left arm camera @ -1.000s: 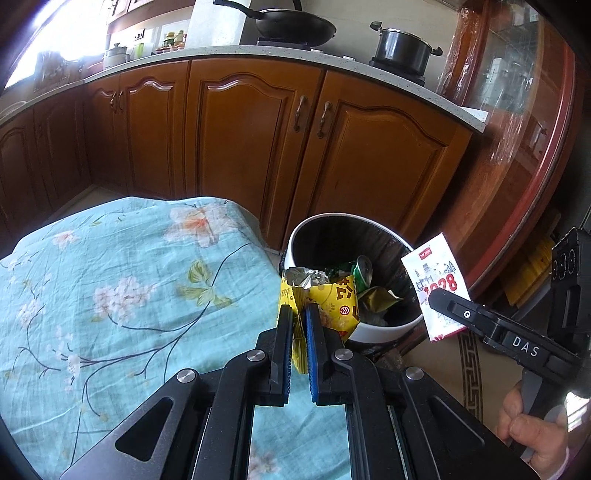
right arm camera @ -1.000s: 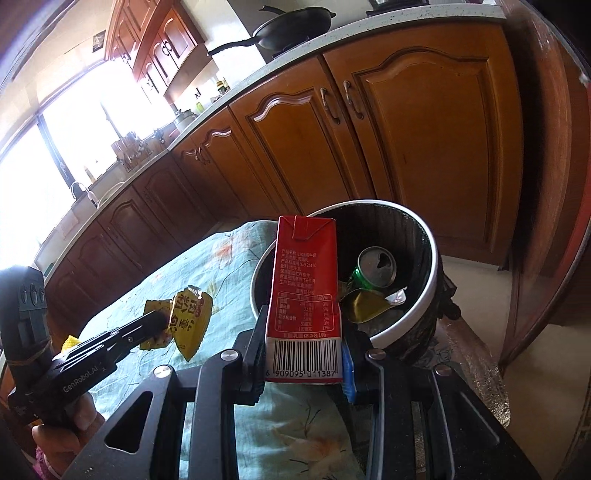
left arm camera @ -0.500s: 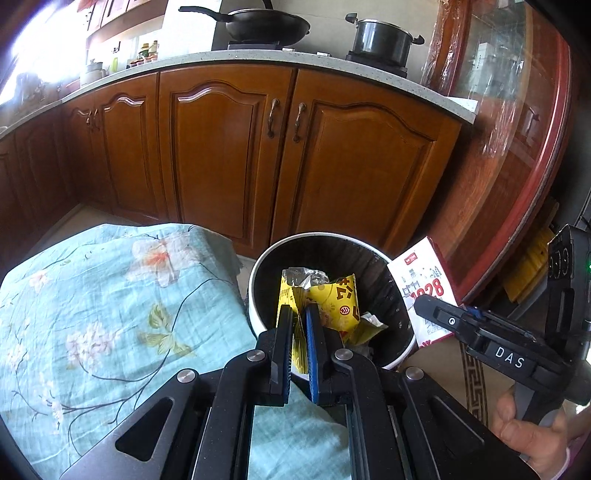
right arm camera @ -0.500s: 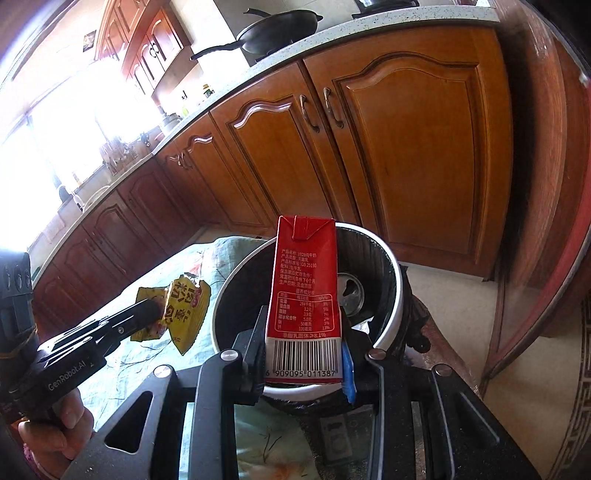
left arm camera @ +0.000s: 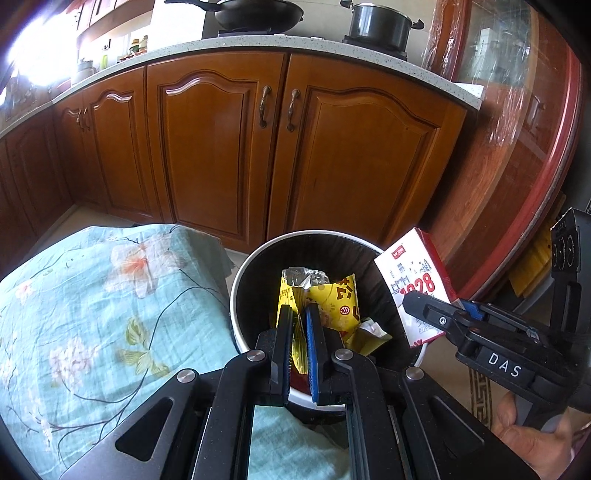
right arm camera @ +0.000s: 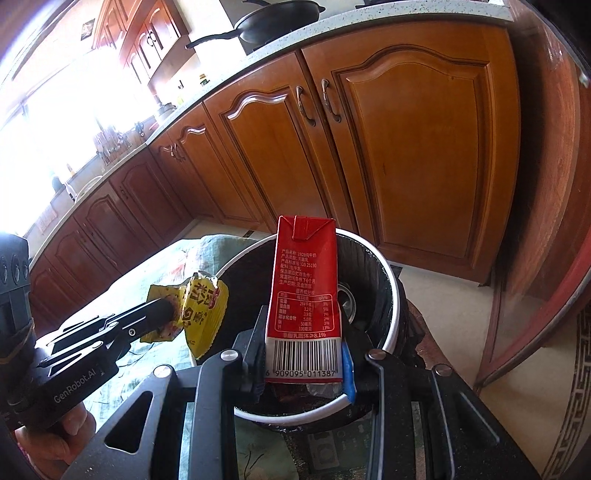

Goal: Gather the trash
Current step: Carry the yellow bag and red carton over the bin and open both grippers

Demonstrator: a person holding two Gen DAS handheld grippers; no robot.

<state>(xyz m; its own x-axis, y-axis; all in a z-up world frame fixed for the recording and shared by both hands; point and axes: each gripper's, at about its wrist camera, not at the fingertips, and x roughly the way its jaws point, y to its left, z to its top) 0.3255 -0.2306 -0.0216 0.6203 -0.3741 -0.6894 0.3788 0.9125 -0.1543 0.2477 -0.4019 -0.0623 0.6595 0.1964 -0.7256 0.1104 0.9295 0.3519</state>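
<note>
The left gripper (left arm camera: 298, 314) is clamping a yellow wrapper (left arm camera: 332, 306) and the right gripper (right arm camera: 304, 354) is pinching a red carton (right arm camera: 304, 291), both hanging above the bin (left arm camera: 236, 295), ready for dropping.

My left camera sits on my left tongs (left arm camera: 298, 314) and looks forward and down along the two fingers. The trash bin (left arm camera: 236, 288) is close, just past the tips. The brown cupboards (left arm camera: 221, 147) fill the top, from 10 to 2 o'clock. My right tongs (left arm camera: 424, 301) poke in at 4 o'clock.

My right camera sits on my right tongs (right arm camera: 306, 332) and looks forward and down too. The trash bin (right arm camera: 388, 269) is close, near the middle. My left tongs (right arm camera: 162, 310) poke in at 8 o'clock.

Both views share the bin, the cupboards (right arm camera: 388, 147), the flowery cloth (left arm camera: 92, 314) and the black pan (right arm camera: 280, 18) up at 12 o'clock.
</note>
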